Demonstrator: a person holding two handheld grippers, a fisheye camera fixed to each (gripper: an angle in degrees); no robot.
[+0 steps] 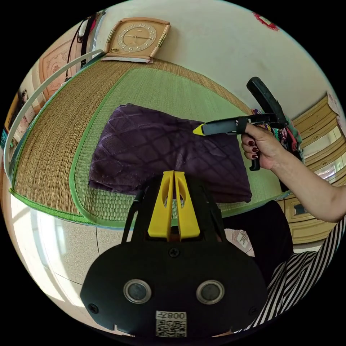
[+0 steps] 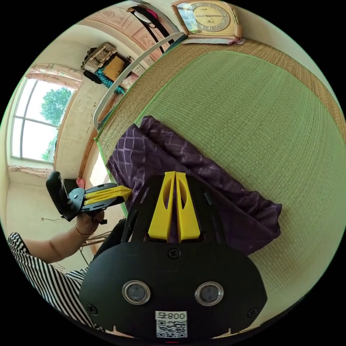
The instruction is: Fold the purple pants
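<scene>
In the left gripper view, the left gripper [image 1: 174, 173] has its two yellow plastic jaws pressed together, flat and tapering to a point, with nothing between them. Their tips hang above the near edge of the purple pants [image 1: 158, 151], which lie folded into a thick, roughly rectangular bundle of soft fabric with a diamond quilted pattern. The right gripper [image 1: 197, 130] reaches in from the side over the pants, its yellow tip narrow and closed on nothing, held by a hand [image 1: 263, 146] wrapped around a black handle.

In the right gripper view, the right gripper [image 2: 175, 173] also shows its jaws closed together and empty, just above the pants [image 2: 223, 191]. The left gripper [image 2: 127, 191] appears to one side beside the cloth's edge.

The pants rest on a woven straw mat [image 1: 158, 90], green in the middle with a tan border and a green trim. At the mat's far end, against the wall, stands a square clock [image 1: 137, 38] with a tan frame.
</scene>
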